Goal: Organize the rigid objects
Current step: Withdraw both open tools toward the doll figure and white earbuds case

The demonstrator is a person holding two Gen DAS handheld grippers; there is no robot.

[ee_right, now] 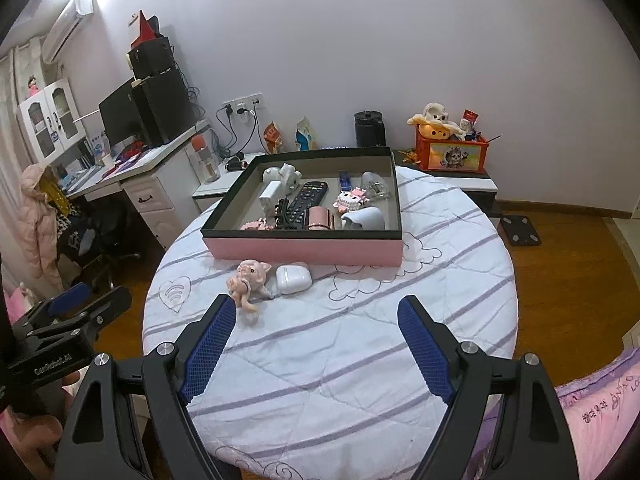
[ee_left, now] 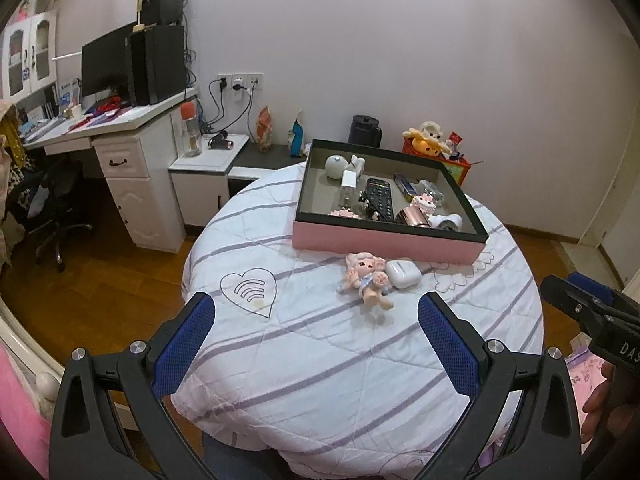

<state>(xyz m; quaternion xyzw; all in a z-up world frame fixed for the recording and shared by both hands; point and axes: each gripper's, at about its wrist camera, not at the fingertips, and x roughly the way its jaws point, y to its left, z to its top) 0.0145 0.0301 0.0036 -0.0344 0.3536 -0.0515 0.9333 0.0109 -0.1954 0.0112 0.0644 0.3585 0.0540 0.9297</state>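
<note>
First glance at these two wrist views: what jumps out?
The shallow pink tray with a dark rim, toward the far side of the round table, already crowded with a black remote and small trinkets. Just in front of it, on the striped cloth, a pink doll figure lies beside a white earbud case. Both the left gripper and right gripper hang open and empty in the foreground.

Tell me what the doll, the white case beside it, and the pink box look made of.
Doll: likely moulded plastic or vinyl, matte; smooth painted face and stiff limbs. White case: hard glossy plastic; rounded shell with a soft sheen. Pink box: probably paper-covered cardboard, matte; flat straight walls, sharp corners, dark rim.
</note>
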